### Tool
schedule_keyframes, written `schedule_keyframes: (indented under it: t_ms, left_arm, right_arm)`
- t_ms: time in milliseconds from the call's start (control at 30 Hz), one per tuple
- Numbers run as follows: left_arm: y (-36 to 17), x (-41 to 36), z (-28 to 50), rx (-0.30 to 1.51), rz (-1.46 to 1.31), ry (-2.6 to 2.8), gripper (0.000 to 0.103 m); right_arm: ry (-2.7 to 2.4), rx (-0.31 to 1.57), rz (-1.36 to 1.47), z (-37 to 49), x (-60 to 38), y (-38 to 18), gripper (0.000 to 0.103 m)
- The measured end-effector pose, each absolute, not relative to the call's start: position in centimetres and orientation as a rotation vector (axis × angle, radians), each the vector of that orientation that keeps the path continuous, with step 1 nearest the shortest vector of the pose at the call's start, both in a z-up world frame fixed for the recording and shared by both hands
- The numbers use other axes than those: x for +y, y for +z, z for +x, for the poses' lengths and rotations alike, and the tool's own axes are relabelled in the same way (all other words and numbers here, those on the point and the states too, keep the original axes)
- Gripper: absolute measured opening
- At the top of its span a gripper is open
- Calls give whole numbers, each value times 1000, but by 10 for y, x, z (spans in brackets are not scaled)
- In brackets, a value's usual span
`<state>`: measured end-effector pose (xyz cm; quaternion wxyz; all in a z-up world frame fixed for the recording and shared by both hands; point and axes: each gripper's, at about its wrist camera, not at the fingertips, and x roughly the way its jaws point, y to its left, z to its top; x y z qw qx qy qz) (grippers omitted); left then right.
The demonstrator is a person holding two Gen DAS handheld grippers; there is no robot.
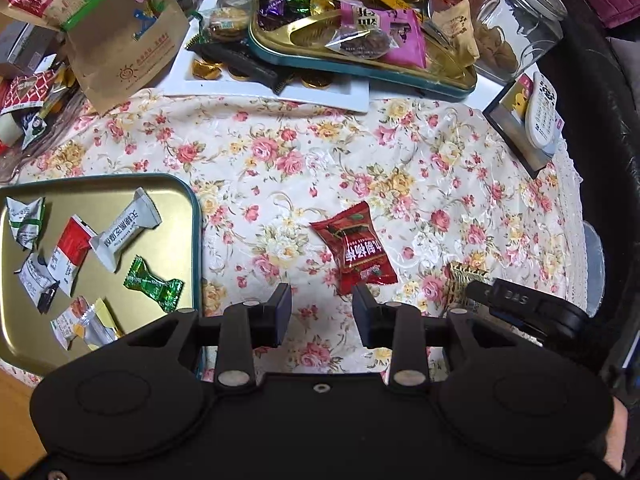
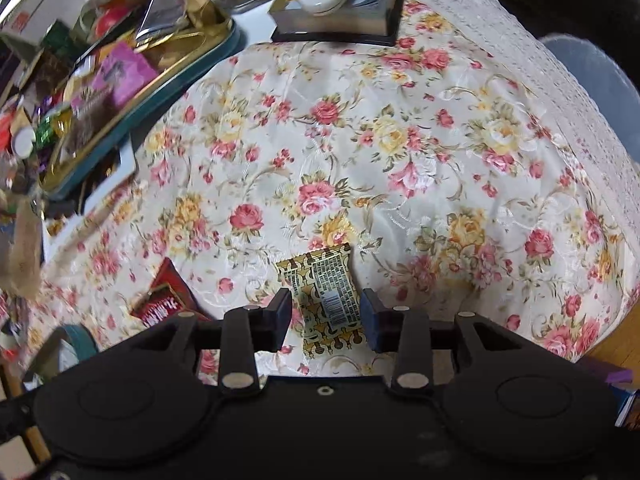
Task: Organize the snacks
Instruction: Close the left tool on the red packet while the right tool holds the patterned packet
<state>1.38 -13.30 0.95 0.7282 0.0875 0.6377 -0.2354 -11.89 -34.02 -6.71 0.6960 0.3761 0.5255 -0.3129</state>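
Observation:
A red snack packet (image 1: 354, 248) lies on the floral tablecloth (image 1: 320, 152), just beyond my left gripper (image 1: 322, 304), which is open and empty above the cloth. To its left stands a gold tray with a teal rim (image 1: 197, 240) holding several wrapped snacks. In the right wrist view a yellow-brown patterned packet (image 2: 324, 292) lies flat on the cloth between the fingers of my right gripper (image 2: 326, 310). Those jaws stand apart and the pads do not press on it. The same packet (image 1: 460, 276) shows at the right of the left wrist view, and the red packet (image 2: 164, 300) at the lower left here.
A second teal-rimmed tray (image 1: 360, 70) heaped with snacks rests on a white board (image 1: 280, 92) at the back. A brown paper bag (image 1: 120, 40) leans at back left and a glass jar (image 1: 520, 20) at back right. A remote (image 1: 542, 116) lies on a book near the right edge.

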Motion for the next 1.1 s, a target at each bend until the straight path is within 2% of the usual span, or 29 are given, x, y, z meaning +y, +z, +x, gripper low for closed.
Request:
schedule_keyframes:
  t_ms: [100, 500, 533, 567, 600, 667, 1100]
  left_arm:
    - [9, -133, 12, 1404, 198, -517, 44]
    - [1, -142, 10, 1380, 187, -516, 44]
    - [-1, -144, 10, 1375, 181, -520, 44]
    - [-4, -147, 10, 1369, 173, -526, 44]
    - [-7, -150, 10, 1364, 166, -527, 44]
    - [-13, -156, 11, 1354, 158, -520, 44]
    - [-59, -196, 10, 1377, 183, -444, 43]
  right_arm:
    - [-707, 1168, 765, -113, -335, -72, 46]
    - [-746, 1217, 669, -105, -328, -100, 51]
    - [-747, 1212, 655, -104, -326, -99, 50]
    - [-738, 1210, 641, -104, -324, -99, 41]
    - [-721, 1215, 629, -103, -322, -98, 37]
    - [-685, 1219, 614, -102, -319, -93, 35]
    - [-660, 1038, 667, -122, -326, -14, 34]
